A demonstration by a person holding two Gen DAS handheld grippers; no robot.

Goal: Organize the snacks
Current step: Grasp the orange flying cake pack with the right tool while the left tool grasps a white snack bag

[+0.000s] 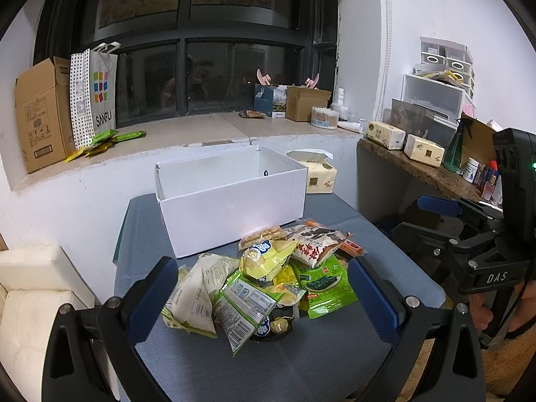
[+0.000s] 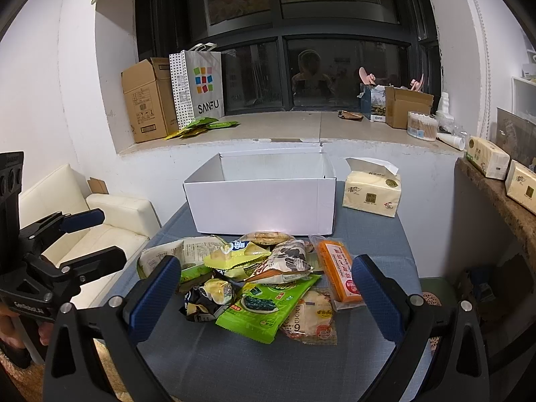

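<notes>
— Both grippers are hanging spread wide and holding nothing: the left gripper (image 1: 264, 296) and the right gripper (image 2: 266, 296) are each hovering above the snack pile (image 2: 254, 281).

— Where is the pile sitting?

— It is lying on the blue-grey table (image 2: 268, 365), just in front of the open white box (image 2: 261, 201) (its inside is looking bare). A green seaweed packet (image 2: 268, 305) is lying on top, an orange packet (image 2: 340, 273) beside it.
</notes>
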